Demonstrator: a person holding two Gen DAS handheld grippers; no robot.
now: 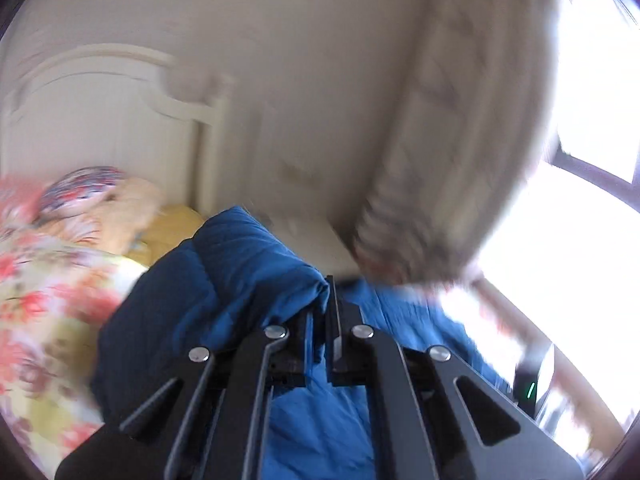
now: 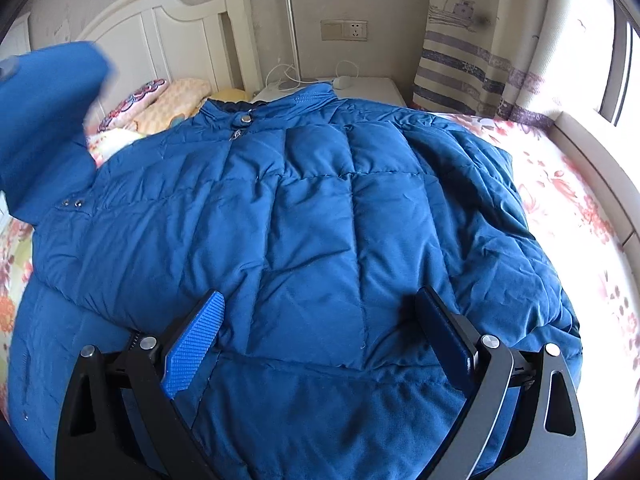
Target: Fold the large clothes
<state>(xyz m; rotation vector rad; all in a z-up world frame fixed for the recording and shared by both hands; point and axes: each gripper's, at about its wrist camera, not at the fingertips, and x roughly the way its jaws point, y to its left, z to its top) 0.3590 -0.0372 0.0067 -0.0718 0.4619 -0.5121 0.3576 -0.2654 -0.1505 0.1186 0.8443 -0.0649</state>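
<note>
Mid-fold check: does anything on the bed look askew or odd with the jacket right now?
Nothing damaged. The blue puffer jacket lies front-up on the floral bed, but its right-hand side is bunched, not flat. One sleeve is lifted, clamped in the left gripper. The right gripper hovers open above the hem.

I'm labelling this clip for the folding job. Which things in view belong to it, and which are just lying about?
Belongs to the job:
blue puffer jacket
raised sleeve
left gripper, shut on the sleeve
right gripper, open over the jacket

Just lying about:
pillows
floral bedsheet
nightstand
curtain
headboard
</note>
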